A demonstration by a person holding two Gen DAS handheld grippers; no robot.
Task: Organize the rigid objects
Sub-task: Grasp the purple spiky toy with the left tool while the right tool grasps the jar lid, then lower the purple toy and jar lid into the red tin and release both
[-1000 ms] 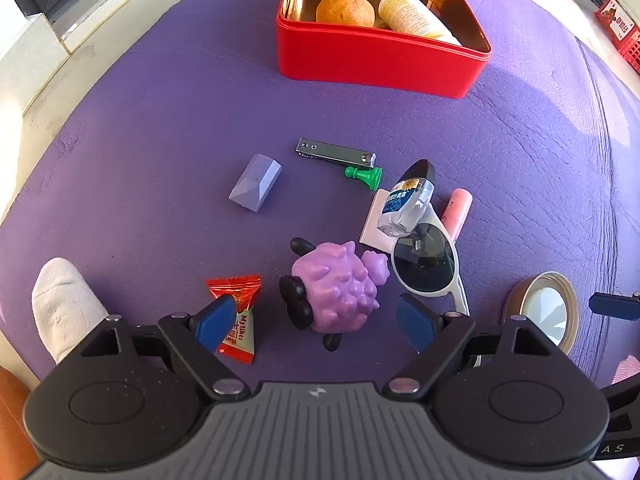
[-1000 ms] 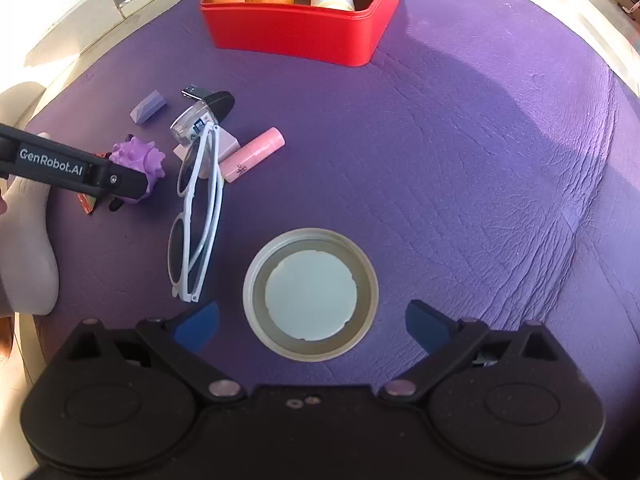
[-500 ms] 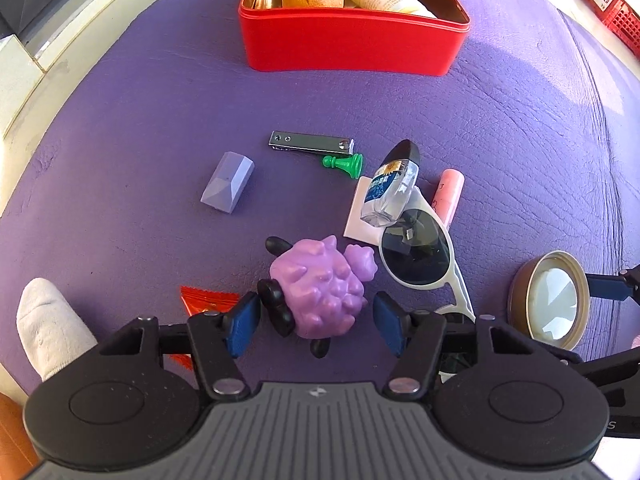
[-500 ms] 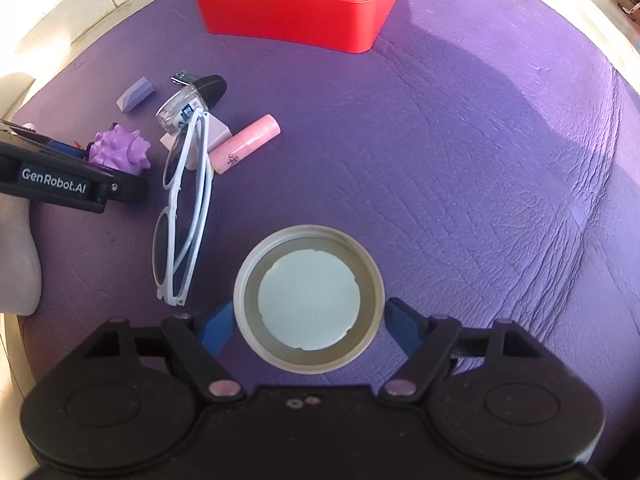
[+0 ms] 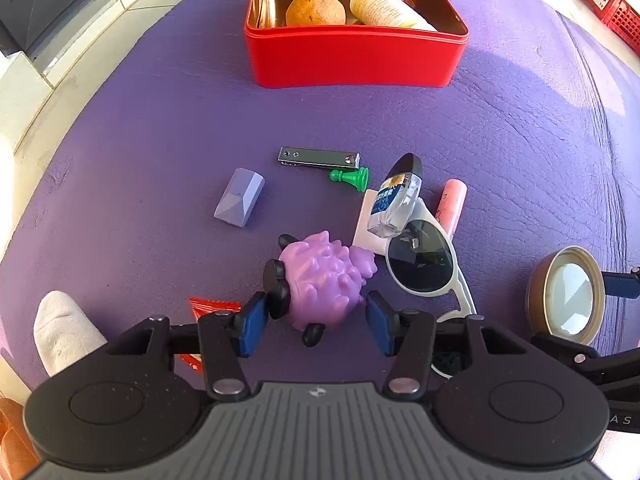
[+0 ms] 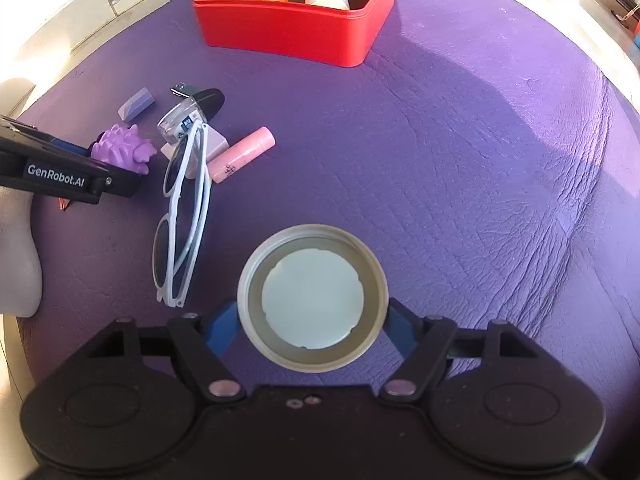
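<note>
A purple mat (image 5: 160, 128) covers the surface and carries everything. At its far side stands the red tin box (image 5: 356, 54), open, with a round orange-brown ball (image 5: 315, 10) and a cream bottle (image 5: 384, 8) lying inside.

The left hand-held gripper (image 5: 316, 322) points steeply down over the purple spiky toy (image 5: 320, 280). Its 2 blue pads flank the toy and its jaws are closing: the left pad meets the toy's black foot, while the right pad sits at the toy's side with contact hard to tell. The right hand-held gripper (image 6: 312, 330) points down at the round lid (image 6: 312, 298), which lies open side up between its pads; the jaws are closing, both pads at the rim.

White sunglasses (image 5: 424, 268) lie between toy and lid, 1 lens under a small clear bottle with a black cap (image 5: 396, 200) that rests on a white card (image 5: 368, 220). Just beside these lies a pink tube (image 5: 452, 204). Farther left are a lilac faceted block (image 5: 240, 198), a metal nail clipper (image 5: 318, 157) and a green chess pawn (image 5: 350, 177), the pawn touching the clipper. A red candy wrapper (image 5: 212, 306) peeks out under the left gripper, near a white sock (image 5: 64, 332).
</note>
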